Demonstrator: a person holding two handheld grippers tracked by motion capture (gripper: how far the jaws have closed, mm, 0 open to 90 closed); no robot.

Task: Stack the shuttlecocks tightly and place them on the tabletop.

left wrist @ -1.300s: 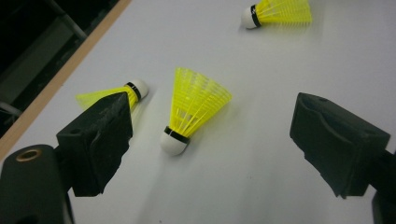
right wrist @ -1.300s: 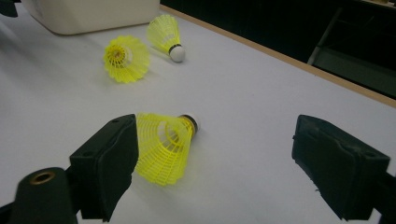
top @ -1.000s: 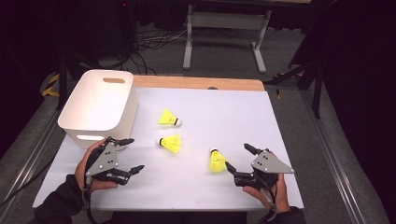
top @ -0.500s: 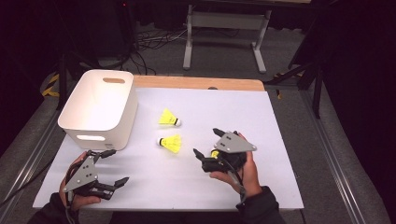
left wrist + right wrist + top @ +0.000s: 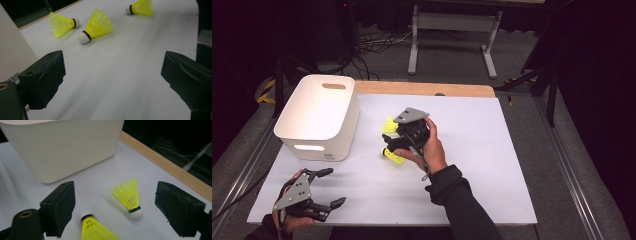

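High view: the right gripper (image 5: 388, 142), jaws spread, hovers mid-frame over 2 yellow feathered shuttlecocks (image 5: 393, 156) beside the white plastic bin (image 5: 319, 117). Lower left, the left gripper (image 5: 326, 187) gapes, holding nothing.

Left gripper view: 3 shuttlecocks lie along the top; a barcode label (image 5: 14, 77), unreadable, shows at left.

Right gripper view: 2 shuttlecocks lie between the open jaws.

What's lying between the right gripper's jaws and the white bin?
Bare white table alone, in the right gripper view: the right gripper stands open with two yellow shuttlecocks near its jaws, short of the white bin.
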